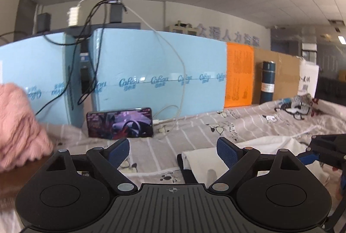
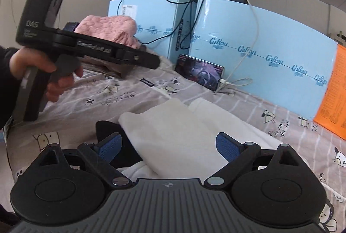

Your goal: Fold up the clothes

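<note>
- Two hand-held grippers, both with jaws spread wide and nothing pinched; left gripper [image 1: 173,151] hovers over the bed, right gripper [image 2: 167,146] hovers just above the garment.
- Task's thing: white soft fabric garment [image 2: 173,131] lies on the grey striped cartoon-print bedsheet [image 2: 281,124], already partly folded by the look of it, a flat panel doubled over the rest; judged mid-task.
- Black cloth piece [image 2: 108,129] shows under the white garment's near-left edge; can't tell whether it is part of the same item.
- Right gripper's blue pads straddle the white fold without touching it, probably lining up for the next grab.
- Person's hand [image 2: 43,73] grips the left gripper's handle, tool held roughly level and clear of the cloth, likely to keep out of the way.
- Pink fluffy knitted garment [image 2: 108,27] sits piled at the far left, well apart from the white one; likely a set-aside stack.
- Black smartphone [image 1: 120,123] is propped against the light blue foam board [image 1: 162,70], screen playing a video, white cable plugged in, evidently leaned there for viewing and charging.
- Readable: "CoRou"-like script repeated along the blue board; "DAS" and "GenRobot.AI" on the left gripper's body.
- Orange printed sheet [image 1: 239,73] and wall lettering too blurred to read.
</note>
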A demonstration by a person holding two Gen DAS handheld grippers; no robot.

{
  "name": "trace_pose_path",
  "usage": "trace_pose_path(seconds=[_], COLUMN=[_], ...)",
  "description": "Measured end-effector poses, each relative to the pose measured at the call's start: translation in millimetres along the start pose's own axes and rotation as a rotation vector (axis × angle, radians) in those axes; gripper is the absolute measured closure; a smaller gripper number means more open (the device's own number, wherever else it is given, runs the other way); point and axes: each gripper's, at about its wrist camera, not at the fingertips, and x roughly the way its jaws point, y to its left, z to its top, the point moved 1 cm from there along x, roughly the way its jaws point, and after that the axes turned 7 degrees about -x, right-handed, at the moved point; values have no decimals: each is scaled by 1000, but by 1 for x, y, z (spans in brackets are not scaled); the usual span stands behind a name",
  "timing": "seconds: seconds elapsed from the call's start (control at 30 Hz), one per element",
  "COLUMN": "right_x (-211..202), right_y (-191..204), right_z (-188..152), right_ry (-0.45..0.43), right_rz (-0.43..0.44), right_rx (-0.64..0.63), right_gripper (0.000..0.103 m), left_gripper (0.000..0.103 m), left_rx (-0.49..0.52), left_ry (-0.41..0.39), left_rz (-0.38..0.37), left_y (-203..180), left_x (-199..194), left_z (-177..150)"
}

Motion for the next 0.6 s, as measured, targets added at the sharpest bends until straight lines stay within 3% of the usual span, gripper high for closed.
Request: trace_pose_path(seconds=[0.1,0.17,0.2,0.37,0.5,0.6], right_x=[11,20,24,29,31,29], right_y=[1,0,-1,-13,-19,-20], right_z=[1,-1,-3,-11,-15,-17], right_ry=[34,72,89,115,116,116], right_rz=[-5,-5,-3,30,65,70], right_rx=[33,49,57,127,166,172], right_gripper=[12,26,28,29,27,27], left_gripper=[14,15,17,30,44,60], left_rx=[1,-43,-52,-121,-186,-160], left_ry=[100,201,239,339,309,300], left_rz=[-56,-128,-156,-260,-292,-282], left_y=[6,11,12,14,24,21], left_x=[52,93,111,143,138,137], left_z=[11,13,11,-18,-18,-16])
